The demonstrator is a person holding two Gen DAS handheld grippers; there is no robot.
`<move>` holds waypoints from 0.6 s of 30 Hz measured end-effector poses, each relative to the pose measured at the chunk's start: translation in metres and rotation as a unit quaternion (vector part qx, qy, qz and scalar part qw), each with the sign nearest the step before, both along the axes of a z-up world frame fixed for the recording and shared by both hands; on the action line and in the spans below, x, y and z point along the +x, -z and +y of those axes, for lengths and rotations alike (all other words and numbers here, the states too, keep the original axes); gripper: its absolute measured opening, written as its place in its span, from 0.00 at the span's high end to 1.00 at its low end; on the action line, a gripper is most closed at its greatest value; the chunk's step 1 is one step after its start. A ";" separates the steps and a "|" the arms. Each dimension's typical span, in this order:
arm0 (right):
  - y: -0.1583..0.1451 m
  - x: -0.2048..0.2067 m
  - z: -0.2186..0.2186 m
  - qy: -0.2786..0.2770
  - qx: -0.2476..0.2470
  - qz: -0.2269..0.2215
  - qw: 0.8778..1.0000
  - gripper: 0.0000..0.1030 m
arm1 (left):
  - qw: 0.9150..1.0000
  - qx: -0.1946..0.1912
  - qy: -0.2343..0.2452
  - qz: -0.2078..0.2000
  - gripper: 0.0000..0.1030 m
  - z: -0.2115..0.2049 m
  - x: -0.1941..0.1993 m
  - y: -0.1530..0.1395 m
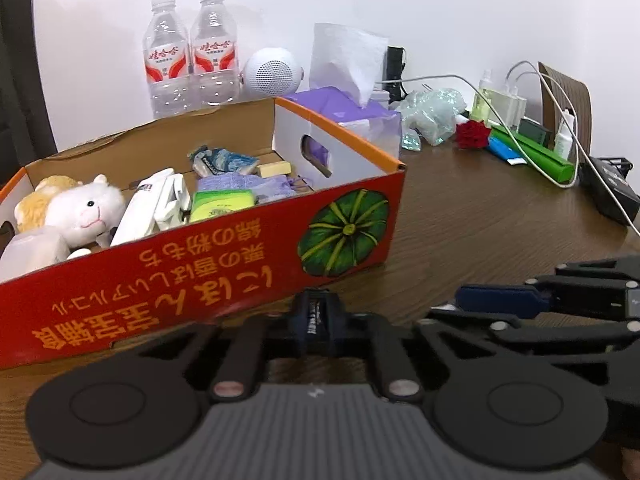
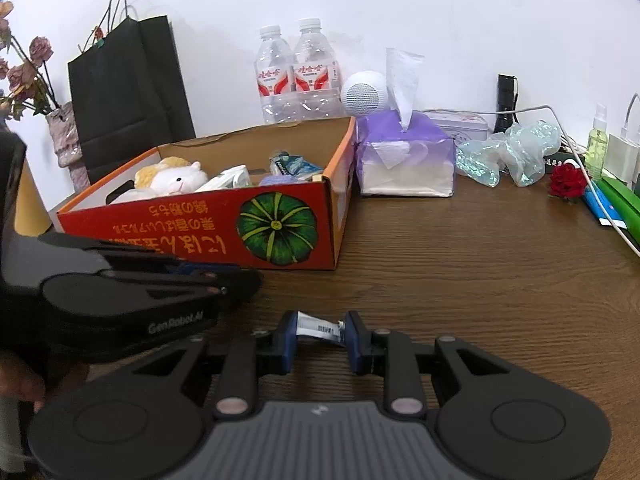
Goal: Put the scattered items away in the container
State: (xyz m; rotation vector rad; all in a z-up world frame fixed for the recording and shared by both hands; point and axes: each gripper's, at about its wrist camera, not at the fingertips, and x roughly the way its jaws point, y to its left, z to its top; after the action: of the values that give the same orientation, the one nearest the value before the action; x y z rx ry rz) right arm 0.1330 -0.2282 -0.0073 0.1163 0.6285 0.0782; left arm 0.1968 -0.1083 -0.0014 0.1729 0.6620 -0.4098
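Right wrist view: lower centre, the right gripper (image 2: 320,330) is clamped on a small white labelled tube (image 2: 320,327), likely light and squashy, best held mid-body. The red cardboard box (image 2: 192,232) sits centre left. The left gripper (image 1: 316,312) looks closed together.
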 end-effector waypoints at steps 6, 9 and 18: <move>-0.004 -0.006 0.016 -0.030 -0.022 -0.015 0.999 0.86 | 0.999 -0.018 -0.039 -0.003 0.92 0.017 -0.045 -0.007; -0.008 -0.016 0.034 -0.074 -0.042 -0.025 0.996 0.88 | 0.997 -0.039 -0.064 -0.017 0.92 0.040 -0.076 -0.017; -0.019 -0.073 0.070 -0.120 -0.034 -0.065 0.990 0.95 | 0.982 -0.131 -0.126 -0.048 0.92 0.115 -0.143 -0.054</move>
State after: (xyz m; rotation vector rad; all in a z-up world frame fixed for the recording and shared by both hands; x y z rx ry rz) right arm 0.0602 -0.1579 0.0115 -0.0300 0.5123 0.2950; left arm 0.0538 0.0067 0.0529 -0.1405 0.5204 -0.2404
